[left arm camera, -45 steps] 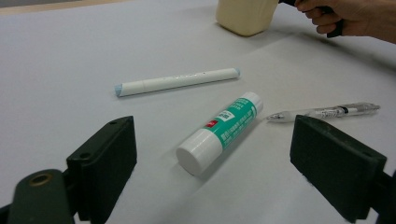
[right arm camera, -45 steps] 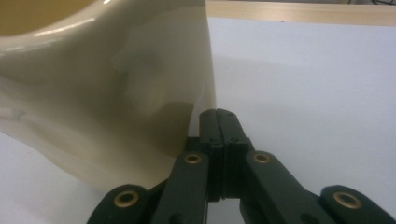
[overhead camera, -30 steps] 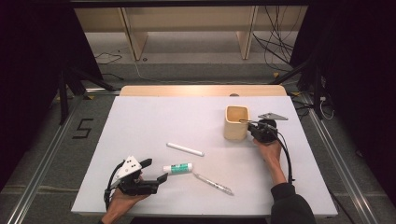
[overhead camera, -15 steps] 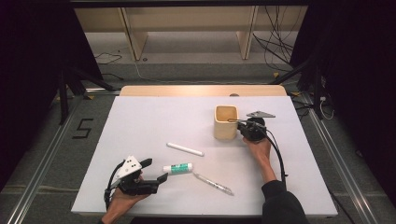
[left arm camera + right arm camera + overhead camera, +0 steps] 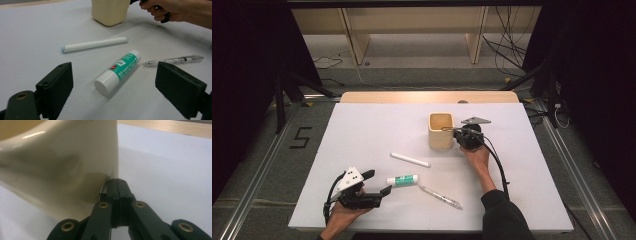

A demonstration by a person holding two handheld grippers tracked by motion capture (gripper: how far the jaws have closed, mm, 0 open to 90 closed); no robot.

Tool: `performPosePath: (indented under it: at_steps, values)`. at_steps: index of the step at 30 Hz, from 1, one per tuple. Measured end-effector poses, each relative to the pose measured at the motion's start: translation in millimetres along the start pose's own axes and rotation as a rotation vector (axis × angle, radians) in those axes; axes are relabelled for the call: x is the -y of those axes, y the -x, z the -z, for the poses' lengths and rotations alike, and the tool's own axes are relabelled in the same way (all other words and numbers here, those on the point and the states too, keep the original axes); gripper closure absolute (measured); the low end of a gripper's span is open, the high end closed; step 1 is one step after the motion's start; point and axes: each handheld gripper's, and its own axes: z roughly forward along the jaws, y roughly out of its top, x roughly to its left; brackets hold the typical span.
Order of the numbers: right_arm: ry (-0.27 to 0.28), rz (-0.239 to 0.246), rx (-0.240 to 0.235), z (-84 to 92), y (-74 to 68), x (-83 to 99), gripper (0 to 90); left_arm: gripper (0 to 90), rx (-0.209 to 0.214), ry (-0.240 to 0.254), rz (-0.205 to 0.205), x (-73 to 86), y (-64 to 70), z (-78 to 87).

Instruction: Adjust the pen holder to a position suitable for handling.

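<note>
A white sheet covers the desk (image 5: 362, 130), with a strip of pale wood showing along its far edge at the upper middle of the high view. Beyond it lie a grey floor, wooden shelf legs and loose cables; a "5" is marked on the floor at the left of that view.

The cream cup (image 5: 441, 131) stands upright just right of the frame's centre, its open mouth facing up and its long axis vertical. The right tongs (image 5: 457, 132) come at it from the right, pressed together with their tips against the cup's side wall; in the right gripper view the shut tips (image 5: 117, 182) sit touching that wall.

The left tongs (image 5: 379, 182) rest at the lower left, spread wide with nothing between them. Just beside them lies a glue stick (image 5: 117, 72), with a white marker (image 5: 95, 44) farther off and a clear pen (image 5: 175, 60) lying to the right
</note>
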Motion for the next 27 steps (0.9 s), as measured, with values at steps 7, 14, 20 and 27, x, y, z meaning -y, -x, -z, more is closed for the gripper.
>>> performPosePath:
  at_steps: [7, 14, 20, 27]
  values:
    - [-0.003, 0.021, -0.013, -8.3, -11.6, -5.0, 90.0, 14.6, -0.001, -0.001, -0.004, 0.1, 0.5, 0.0]
    - [-0.013, 0.037, -0.020, -14.1, -20.4, -9.1, 90.0, 14.6, -0.001, -0.001, -0.005, 0.0, 0.8, -0.1]
    - [-0.015, 0.036, -0.032, -17.7, -25.8, -11.0, 90.0, 14.6, 0.000, 0.000, -0.004, 0.0, 0.7, 0.2]
    - [-0.012, 0.037, -0.036, -19.3, -28.1, -11.4, 90.0, 14.6, -0.001, 0.000, -0.005, 0.0, 1.0, 0.0]
